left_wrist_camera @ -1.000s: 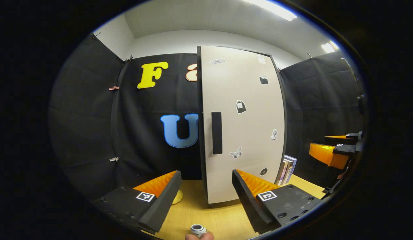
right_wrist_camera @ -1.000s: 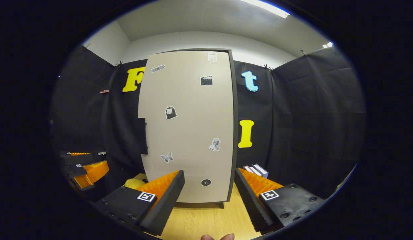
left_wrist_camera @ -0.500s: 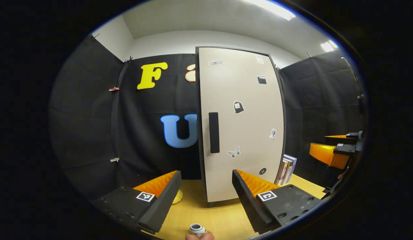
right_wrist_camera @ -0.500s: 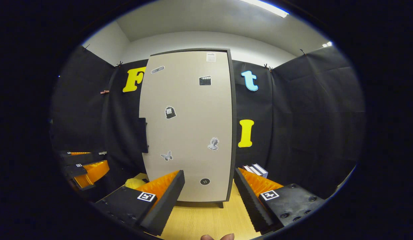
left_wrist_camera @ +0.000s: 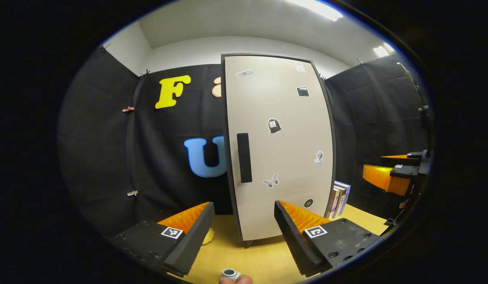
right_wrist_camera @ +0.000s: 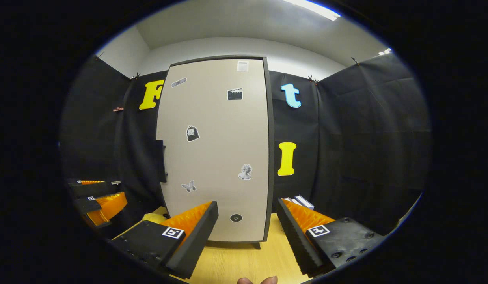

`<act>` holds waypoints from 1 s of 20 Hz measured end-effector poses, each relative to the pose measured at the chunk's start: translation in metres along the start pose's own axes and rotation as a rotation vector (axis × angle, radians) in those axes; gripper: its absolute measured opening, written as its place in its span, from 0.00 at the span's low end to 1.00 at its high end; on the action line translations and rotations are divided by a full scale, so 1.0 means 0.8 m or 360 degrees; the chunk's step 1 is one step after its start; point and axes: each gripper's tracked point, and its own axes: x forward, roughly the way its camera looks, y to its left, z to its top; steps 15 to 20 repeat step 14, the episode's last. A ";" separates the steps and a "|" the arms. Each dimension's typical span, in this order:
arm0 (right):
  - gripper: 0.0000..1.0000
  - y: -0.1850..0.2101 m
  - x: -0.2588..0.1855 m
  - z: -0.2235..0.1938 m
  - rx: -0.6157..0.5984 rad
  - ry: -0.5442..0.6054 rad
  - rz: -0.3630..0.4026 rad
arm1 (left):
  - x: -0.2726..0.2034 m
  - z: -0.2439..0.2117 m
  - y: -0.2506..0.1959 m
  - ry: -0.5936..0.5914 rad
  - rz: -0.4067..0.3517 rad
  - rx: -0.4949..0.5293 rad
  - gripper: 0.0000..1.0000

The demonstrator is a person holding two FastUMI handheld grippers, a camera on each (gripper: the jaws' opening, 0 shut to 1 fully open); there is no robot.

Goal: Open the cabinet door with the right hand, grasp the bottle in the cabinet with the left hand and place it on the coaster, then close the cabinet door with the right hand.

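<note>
A tall cabinet stands on the wooden table, and its beige door (left_wrist_camera: 283, 150) with small stickers is closed, hiding the inside. A black vertical handle (left_wrist_camera: 244, 157) sits at the door's left edge; the right gripper view shows the handle (right_wrist_camera: 161, 161) edge-on. My left gripper (left_wrist_camera: 244, 232) is open and empty, held back from the door's lower part. My right gripper (right_wrist_camera: 248, 232) is also open and empty, in front of the door (right_wrist_camera: 216, 150) and short of it. The right gripper (left_wrist_camera: 390, 177) also appears at the far right, and the left gripper (right_wrist_camera: 98, 199) at the far left.
A yellow rounded thing (left_wrist_camera: 207, 236) (right_wrist_camera: 153, 217) lies on the table (left_wrist_camera: 259, 260) left of the cabinet; I cannot tell whether it is the coaster. Books (left_wrist_camera: 338, 199) (right_wrist_camera: 303, 202) stand to the cabinet's right. A small white ring (left_wrist_camera: 230, 273) sits by a fingertip at the bottom edge.
The cabinet has drifted a little to the left in both views as both grippers shifted slightly. The door stays closed and both grippers stay open.
</note>
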 end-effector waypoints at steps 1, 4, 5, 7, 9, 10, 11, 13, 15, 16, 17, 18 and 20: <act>0.97 0.001 0.002 -0.002 0.0009 0.0004 0.0017 | 0.005 0.002 -0.003 -0.0009 0.0014 -0.0024 0.96; 0.98 0.009 0.007 -0.003 0.0037 -0.0004 0.0089 | 0.014 0.004 -0.011 -0.0038 0.0099 -0.0042 0.95; 0.98 0.010 0.008 -0.003 0.0038 -0.0013 0.0115 | 0.017 0.006 -0.013 -0.0052 0.0129 -0.0027 0.96; 0.98 0.012 0.014 -0.002 0.0040 -0.0036 0.0168 | 0.024 0.010 -0.023 -0.0075 0.0166 0.0020 0.96; 0.98 0.012 0.018 -0.005 0.0045 -0.0036 0.0218 | 0.029 0.018 -0.039 -0.0118 0.0175 0.0067 0.96; 0.98 0.012 0.017 -0.007 0.0048 -0.0029 0.0231 | 0.033 0.017 -0.053 -0.0134 0.0148 0.0064 0.96; 0.98 0.011 0.015 -0.009 0.0061 -0.0025 0.0226 | 0.038 0.015 -0.065 -0.0145 0.0122 0.0041 0.96; 0.98 0.016 0.016 -0.014 0.0082 -0.0011 0.0259 | 0.043 0.009 -0.079 -0.0152 0.0101 -0.0023 0.95; 0.98 0.015 0.016 -0.019 0.0064 0.0010 0.0284 | 0.047 0.005 -0.084 -0.0146 0.0101 -0.0032 0.95; 0.98 0.015 0.016 -0.019 0.0064 0.0010 0.0284 | 0.047 0.005 -0.084 -0.0146 0.0101 -0.0032 0.95; 0.98 0.015 0.016 -0.019 0.0064 0.0010 0.0284 | 0.047 0.005 -0.084 -0.0146 0.0101 -0.0032 0.95; 0.98 0.015 0.016 -0.019 0.0064 0.0010 0.0284 | 0.047 0.005 -0.084 -0.0146 0.0101 -0.0032 0.95; 0.98 0.015 0.016 -0.019 0.0064 0.0010 0.0284 | 0.047 0.005 -0.084 -0.0146 0.0101 -0.0032 0.95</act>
